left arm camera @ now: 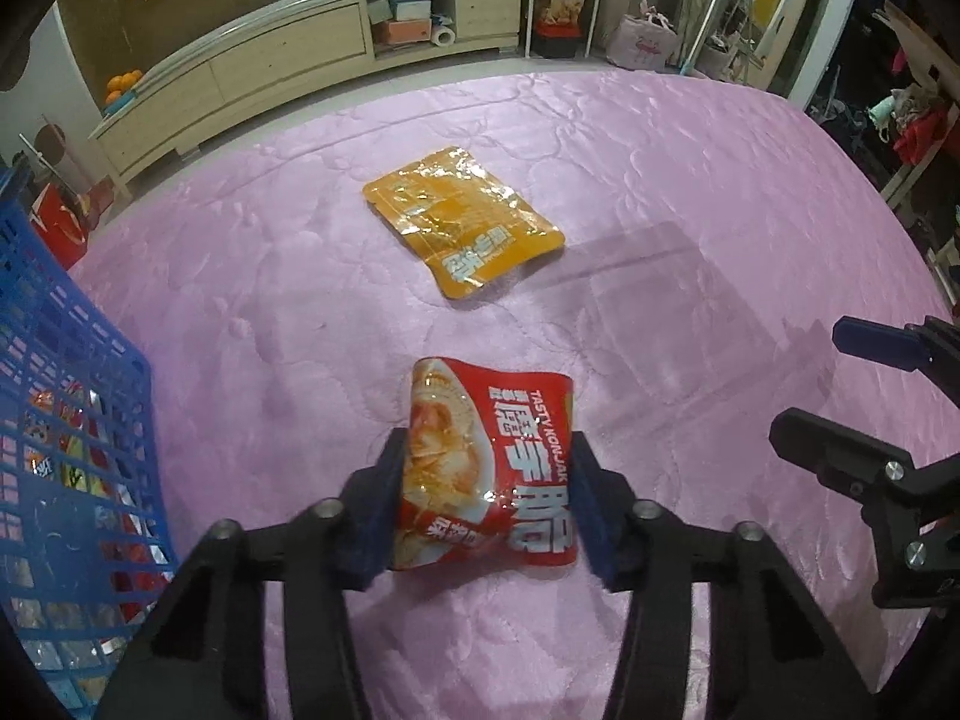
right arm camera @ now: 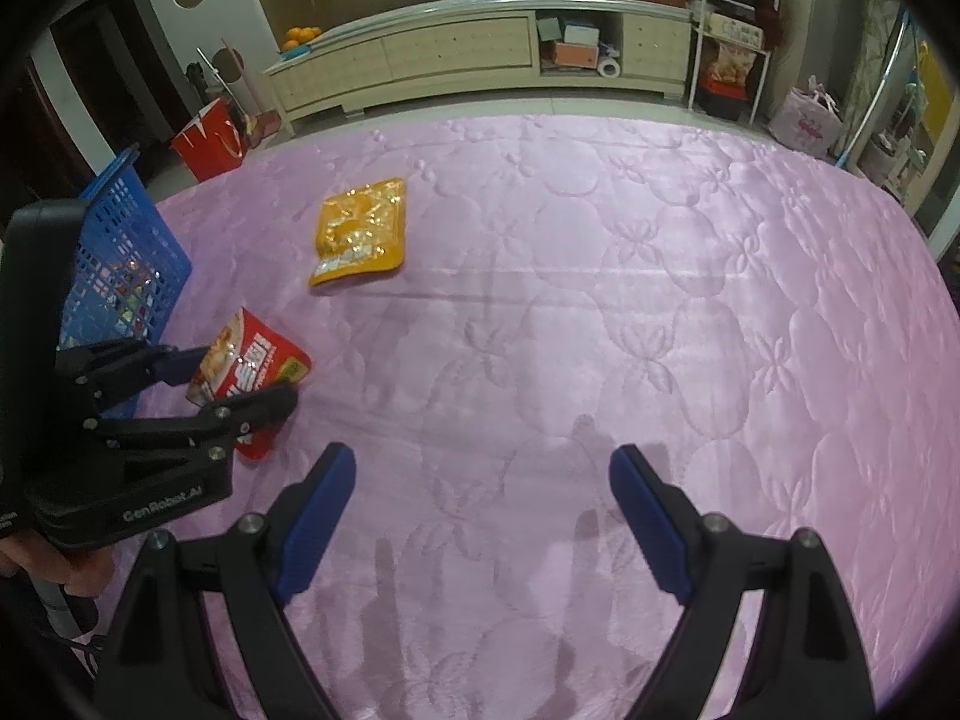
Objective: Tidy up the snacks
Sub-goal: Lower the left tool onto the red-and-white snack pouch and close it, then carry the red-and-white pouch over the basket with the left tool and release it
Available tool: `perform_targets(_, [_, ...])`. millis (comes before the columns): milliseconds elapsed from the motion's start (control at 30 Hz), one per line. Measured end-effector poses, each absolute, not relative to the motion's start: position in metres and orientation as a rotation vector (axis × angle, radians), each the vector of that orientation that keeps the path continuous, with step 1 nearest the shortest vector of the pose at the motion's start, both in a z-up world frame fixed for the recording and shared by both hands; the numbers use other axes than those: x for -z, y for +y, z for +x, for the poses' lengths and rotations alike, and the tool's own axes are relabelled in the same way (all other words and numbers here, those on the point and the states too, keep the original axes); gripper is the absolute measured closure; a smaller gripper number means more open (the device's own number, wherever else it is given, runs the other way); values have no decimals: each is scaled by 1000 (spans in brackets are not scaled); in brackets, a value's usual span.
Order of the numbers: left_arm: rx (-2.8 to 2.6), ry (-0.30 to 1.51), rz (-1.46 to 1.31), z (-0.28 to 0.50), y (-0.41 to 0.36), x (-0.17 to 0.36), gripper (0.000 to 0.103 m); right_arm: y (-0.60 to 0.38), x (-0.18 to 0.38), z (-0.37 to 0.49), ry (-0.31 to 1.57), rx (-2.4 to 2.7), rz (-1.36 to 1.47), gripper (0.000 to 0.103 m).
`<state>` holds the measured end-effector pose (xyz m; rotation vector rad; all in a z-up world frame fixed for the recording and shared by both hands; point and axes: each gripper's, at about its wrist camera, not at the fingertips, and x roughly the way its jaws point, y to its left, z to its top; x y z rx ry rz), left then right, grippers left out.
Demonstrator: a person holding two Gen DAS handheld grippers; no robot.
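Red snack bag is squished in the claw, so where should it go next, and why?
Probably leftward, over the blue basket. The left gripper is already shut on the red snack bag, and the basket beside it already holds other snacks.

So the konjac snack packet sits near the bedspread's left edge, beside the basket; the other snack pouch lies further in, behind it.

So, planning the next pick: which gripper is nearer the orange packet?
Left. The left gripper, clamping the red packet, faces the orange packet just ahead; the right gripper hangs open, farther off.
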<state>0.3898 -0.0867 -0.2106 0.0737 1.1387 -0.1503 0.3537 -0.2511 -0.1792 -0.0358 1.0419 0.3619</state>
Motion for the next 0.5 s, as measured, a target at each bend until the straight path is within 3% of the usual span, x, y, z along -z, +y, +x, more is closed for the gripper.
perform_targets(233, [163,1146,28,380,-92,202,65,-255,166,352,1024,-372,-3,14])
perform_targets(500, [167,1011,44,351,-89,136,65,-256,142,343,975,-374,33,14])
